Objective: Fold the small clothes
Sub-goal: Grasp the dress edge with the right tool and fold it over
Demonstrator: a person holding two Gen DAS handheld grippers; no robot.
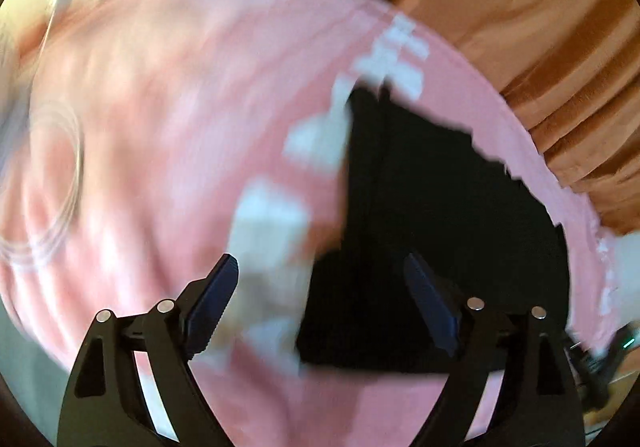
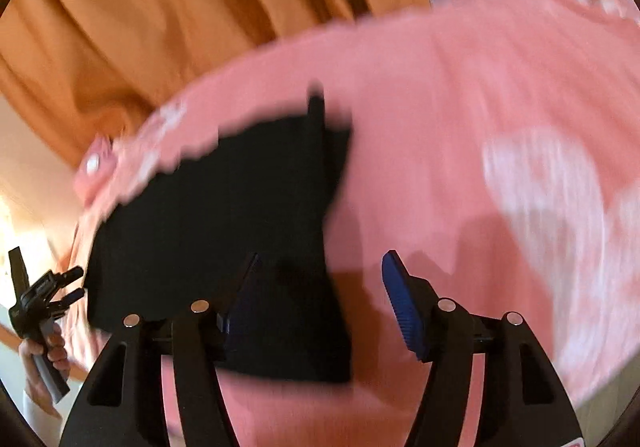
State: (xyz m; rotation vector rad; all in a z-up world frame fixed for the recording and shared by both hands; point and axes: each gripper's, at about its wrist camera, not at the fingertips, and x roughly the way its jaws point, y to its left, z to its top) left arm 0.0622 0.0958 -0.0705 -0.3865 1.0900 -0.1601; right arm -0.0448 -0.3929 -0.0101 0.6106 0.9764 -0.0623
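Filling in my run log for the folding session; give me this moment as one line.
left gripper: open, empty | right gripper: open, empty | black garment: lying on pink cloth | views motion-blurred | fold state: unclear

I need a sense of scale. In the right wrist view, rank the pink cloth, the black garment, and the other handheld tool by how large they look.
1. pink cloth
2. black garment
3. left tool, smallest, though it sits farther from the camera, so its true size is unsure.
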